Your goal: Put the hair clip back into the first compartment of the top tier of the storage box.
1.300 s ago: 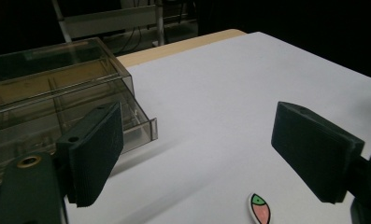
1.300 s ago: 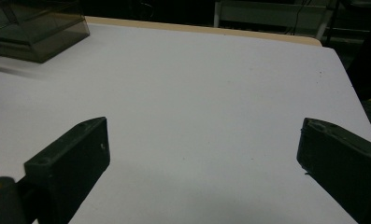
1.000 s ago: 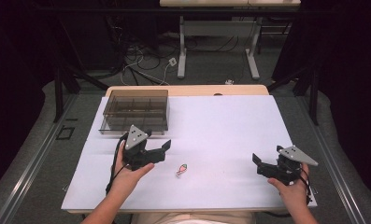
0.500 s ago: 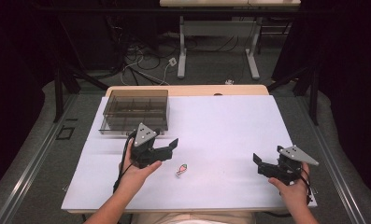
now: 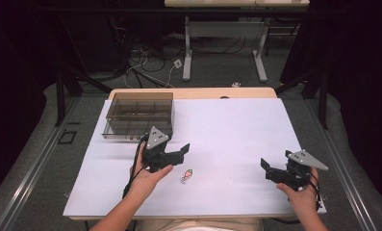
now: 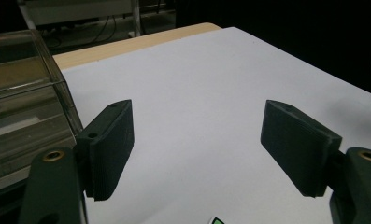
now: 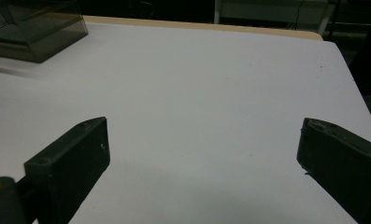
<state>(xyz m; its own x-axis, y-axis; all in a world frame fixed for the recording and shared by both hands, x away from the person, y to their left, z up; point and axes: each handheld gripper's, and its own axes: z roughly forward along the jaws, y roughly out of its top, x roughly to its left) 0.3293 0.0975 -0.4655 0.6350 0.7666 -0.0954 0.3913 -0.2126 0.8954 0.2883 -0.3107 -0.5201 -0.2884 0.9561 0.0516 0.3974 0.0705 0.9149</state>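
A small red, white and green item point(image 5: 186, 175) lies on the white table point(image 5: 227, 125), just in front and to the right of my left gripper point(image 5: 178, 158). The left gripper is open, hovering over the table with nothing between its jaws. In the left gripper view point(image 6: 197, 116) only the green tip of the item point(image 6: 216, 220) peeks in at the bottom edge. My right gripper point(image 5: 267, 171) is held near the front right of the table, open and with nothing in it. The right gripper view point(image 7: 203, 130) shows bare white table between the jaws.
A smoky clear plastic box with compartments point(image 5: 138, 114) stands at the back left, close behind the left gripper. It shows at the left of the left gripper view point(image 6: 19, 93) and at the top left of the right gripper view point(image 7: 33, 28). A tan table edge point(image 5: 193, 93) runs along the back.
My left gripper has shifted to the right, closer to the small item, with its jaws still open. The right gripper has barely moved.
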